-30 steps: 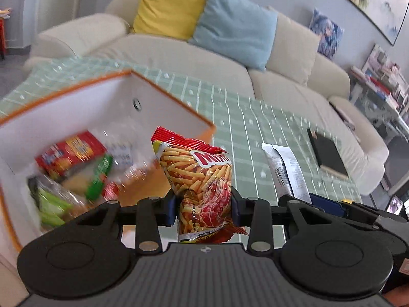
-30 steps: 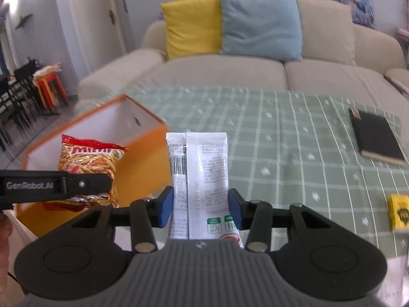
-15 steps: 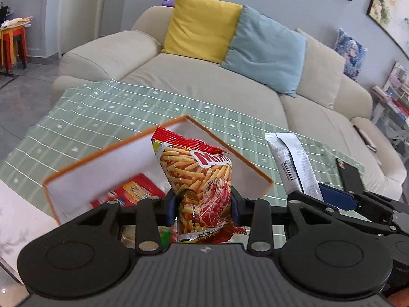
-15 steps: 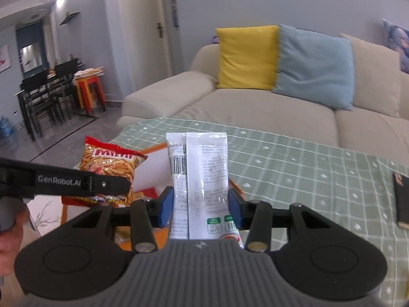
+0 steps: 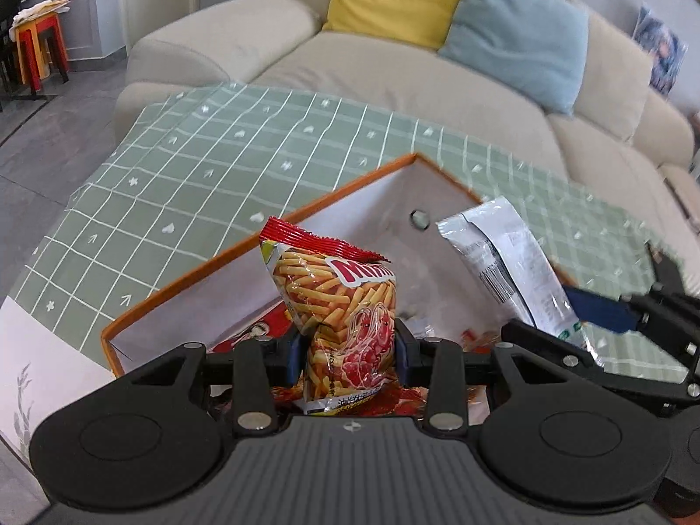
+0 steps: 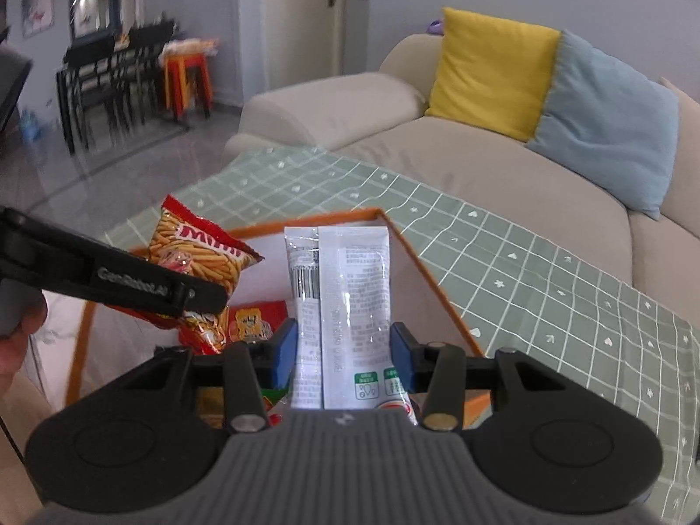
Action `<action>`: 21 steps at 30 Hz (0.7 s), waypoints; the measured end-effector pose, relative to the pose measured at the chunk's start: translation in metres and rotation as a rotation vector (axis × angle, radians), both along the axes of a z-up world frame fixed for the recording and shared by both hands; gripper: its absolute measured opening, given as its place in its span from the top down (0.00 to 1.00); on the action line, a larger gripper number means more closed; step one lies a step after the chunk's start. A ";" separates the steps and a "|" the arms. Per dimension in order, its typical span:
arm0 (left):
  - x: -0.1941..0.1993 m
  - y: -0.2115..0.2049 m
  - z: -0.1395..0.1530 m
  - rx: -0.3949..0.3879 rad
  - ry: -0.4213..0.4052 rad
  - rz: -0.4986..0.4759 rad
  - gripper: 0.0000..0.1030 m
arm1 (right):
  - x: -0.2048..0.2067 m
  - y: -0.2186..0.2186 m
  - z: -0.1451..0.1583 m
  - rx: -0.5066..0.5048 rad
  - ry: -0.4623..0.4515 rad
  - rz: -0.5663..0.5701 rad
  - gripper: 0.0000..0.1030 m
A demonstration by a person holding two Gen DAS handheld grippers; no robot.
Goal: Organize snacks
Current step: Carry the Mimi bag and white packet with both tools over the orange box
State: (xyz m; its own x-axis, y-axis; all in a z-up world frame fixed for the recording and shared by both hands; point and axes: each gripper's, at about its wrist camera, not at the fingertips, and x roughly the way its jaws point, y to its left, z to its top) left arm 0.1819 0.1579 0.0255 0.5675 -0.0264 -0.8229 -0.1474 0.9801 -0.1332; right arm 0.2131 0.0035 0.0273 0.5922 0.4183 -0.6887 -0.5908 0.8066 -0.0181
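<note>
Left claw (image 5: 348,356) clamped on red-and-orange crinkly fries snack bag (image 5: 339,302), right claw (image 6: 345,354) pinching white foil sachet (image 6: 339,297), both at frame centre above orange-rimmed white box (image 5: 262,245)

Chip bag (image 5: 339,302) bottom: tucked behind the left gripper (image 5: 350,352) body, out of sight.
White packet (image 6: 343,306) lower end: hidden behind the right gripper (image 6: 341,356) body, print too small to read.
Orange-rimmed box (image 5: 262,247) floor: mostly blocked by both held packs; only scraps of red wrappers (image 6: 258,319) peek out.
Box near wall: hidden under the gripper bodies.
Hand (image 6: 17,341): cut by the left edge.
Dining chairs (image 6: 105,83): blurred.
</note>
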 end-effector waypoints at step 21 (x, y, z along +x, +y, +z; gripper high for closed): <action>0.029 -0.012 -0.052 0.116 0.145 -0.054 0.57 | 0.023 0.037 -0.059 -0.262 -0.002 0.088 0.57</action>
State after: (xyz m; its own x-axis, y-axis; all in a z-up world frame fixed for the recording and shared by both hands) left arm 0.2114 0.1455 -0.0264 0.4430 0.0460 -0.8953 -0.1034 0.9946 0.0000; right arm 0.2366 0.0406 -0.0315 0.5632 0.2760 -0.7788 -0.6578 0.7202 -0.2205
